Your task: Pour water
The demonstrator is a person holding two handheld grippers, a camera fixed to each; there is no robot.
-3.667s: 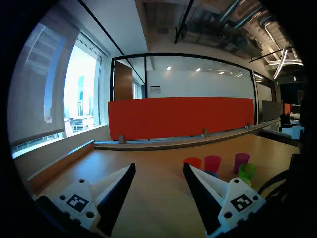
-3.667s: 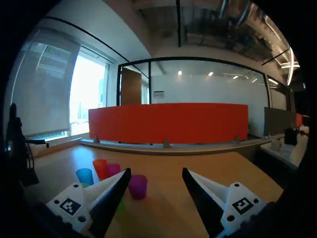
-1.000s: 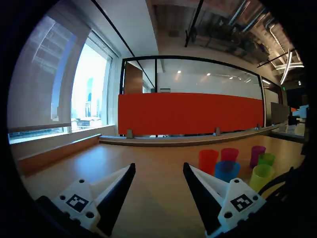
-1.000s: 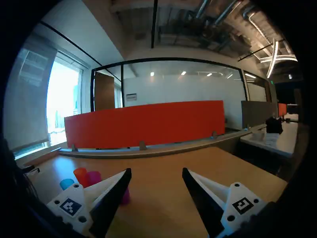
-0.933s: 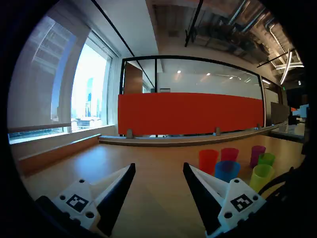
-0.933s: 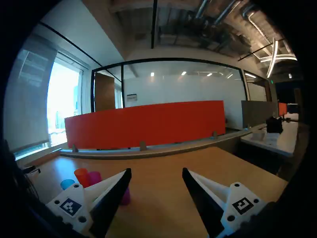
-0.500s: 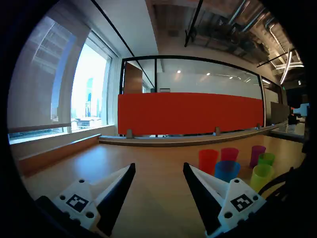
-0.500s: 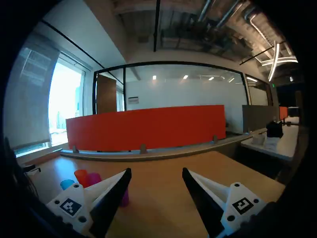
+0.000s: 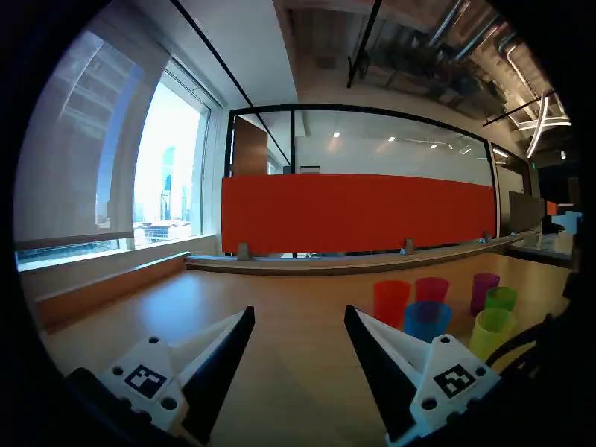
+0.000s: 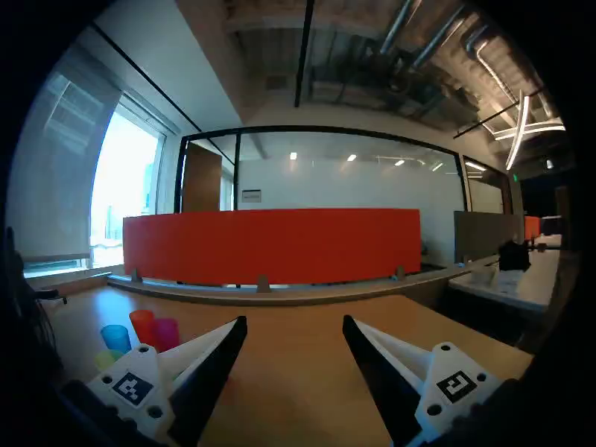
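**Left gripper view.** 6 cups are standing in a cluster on the wooden table [image 9: 298, 294], ahead and to the right of the left gripper [image 9: 298, 310]. The orange cup [image 9: 391, 300] and pink cup [image 9: 431, 287] are standing side by side, and the blue cup [image 9: 427, 319] is overlapping the pink one from the front. The purple cup [image 9: 484, 289], green cup [image 9: 501, 297] and lime cup [image 9: 493, 330] are standing farther right. 1 finger of the gripper is covering the feet of the orange and blue cups. No cup is lying between the fingers.

**Right gripper view.** The blue [image 10: 115, 337], orange [image 10: 141, 324] and pink [image 10: 165, 332] cups are showing at the left, beyond the outer side of the right gripper [image 10: 294, 321].

**Room.** An orange partition [image 9: 357, 212] is running along the table's far edge, glass walls are standing behind it, and a window [image 9: 160, 186] is lighting the left side.

**Pose.** Both grippers are pointing level toward the partition, low over the table. Their fingers are spread wide and are holding nothing.
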